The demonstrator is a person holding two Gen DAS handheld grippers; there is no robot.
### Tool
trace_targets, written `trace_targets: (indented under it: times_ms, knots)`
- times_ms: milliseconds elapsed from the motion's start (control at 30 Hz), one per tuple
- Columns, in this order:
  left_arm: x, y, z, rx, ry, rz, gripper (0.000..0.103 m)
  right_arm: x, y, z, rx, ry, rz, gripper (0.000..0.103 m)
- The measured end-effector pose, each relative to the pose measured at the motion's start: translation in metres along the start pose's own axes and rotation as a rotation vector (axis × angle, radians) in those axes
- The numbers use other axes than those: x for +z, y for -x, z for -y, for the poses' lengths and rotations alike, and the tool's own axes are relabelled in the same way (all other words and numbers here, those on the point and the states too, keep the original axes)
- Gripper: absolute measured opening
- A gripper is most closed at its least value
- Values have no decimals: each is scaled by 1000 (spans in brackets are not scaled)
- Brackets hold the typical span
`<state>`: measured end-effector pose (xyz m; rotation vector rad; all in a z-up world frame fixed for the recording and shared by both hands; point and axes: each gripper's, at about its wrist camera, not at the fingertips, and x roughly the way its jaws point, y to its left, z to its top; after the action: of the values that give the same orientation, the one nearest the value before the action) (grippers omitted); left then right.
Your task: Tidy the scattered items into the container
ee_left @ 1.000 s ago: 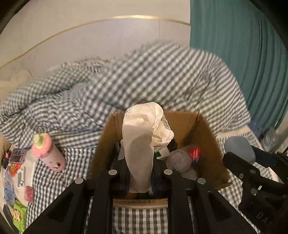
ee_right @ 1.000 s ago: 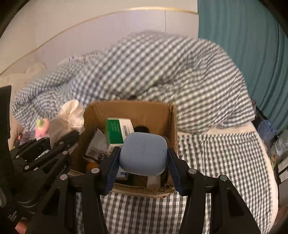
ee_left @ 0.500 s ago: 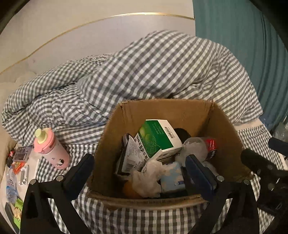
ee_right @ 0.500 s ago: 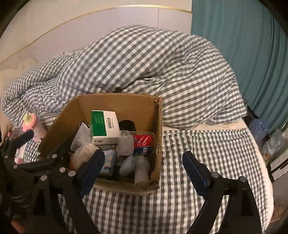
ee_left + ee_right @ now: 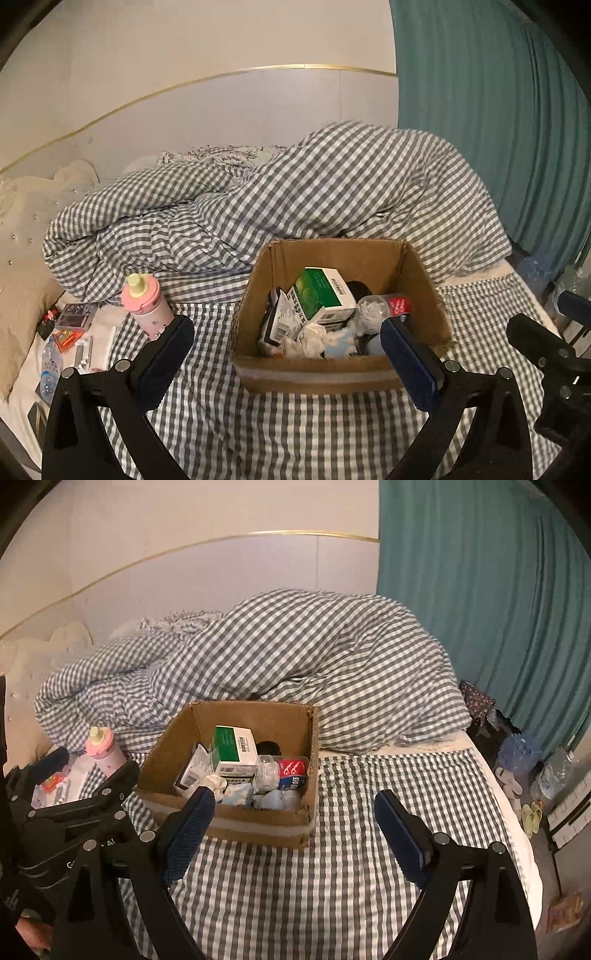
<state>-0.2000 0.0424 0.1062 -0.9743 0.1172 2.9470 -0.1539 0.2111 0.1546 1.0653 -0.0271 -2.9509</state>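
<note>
A cardboard box point(image 5: 317, 373) is sitting open-topped on a grey-and-white checked bedsheet point(image 5: 258, 424), just in front of a heaped checked duvet point(image 5: 332, 192). Inside it, a green-and-white carton point(image 5: 323, 295) is leaning against the other contents, with a barcoded packet point(image 5: 282, 319) beside it on the left, a crumpled white cloth point(image 5: 310, 338) lying toward the near wall, a pale blue rounded case point(image 5: 271, 799) resting near the front right corner, and a clear bottle with a red label point(image 5: 291, 771) lying along the right side. A pink bottle with a pale yellow cap point(image 5: 146, 308) is standing upright on the sheet, to the left of the box and apart from it. Further left, several small packets and cards point(image 5: 70, 325) are lying scattered at the sheet's edge, outside the box. The left gripper point(image 5: 286, 354) is hovering in front of the box with its jaws spread wide and nothing between them. The right gripper point(image 5: 295, 821) is hanging near the box's front right corner, its jaws likewise standing apart and gripping nothing. A teal curtain point(image 5: 480, 590) is hanging along the right side of the room, and pale slippers point(image 5: 530, 814) are lying on the floor beside the bed
</note>
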Motion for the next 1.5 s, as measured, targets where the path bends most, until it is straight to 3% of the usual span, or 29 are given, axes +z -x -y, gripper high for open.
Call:
trace_targets:
  times_ms: [233, 467, 1500]
  knots:
    - [-40, 31, -3, 27, 6, 14, 103, -36, 6, 7, -12, -42, 7, 89]
    - [-83, 25, -9, 19, 34, -20, 103, -68, -8, 9, 13, -65, -41, 89]
    - [-75, 15, -14, 16, 62, -55, 103, -73, -25, 17, -1, -71, -100, 89]
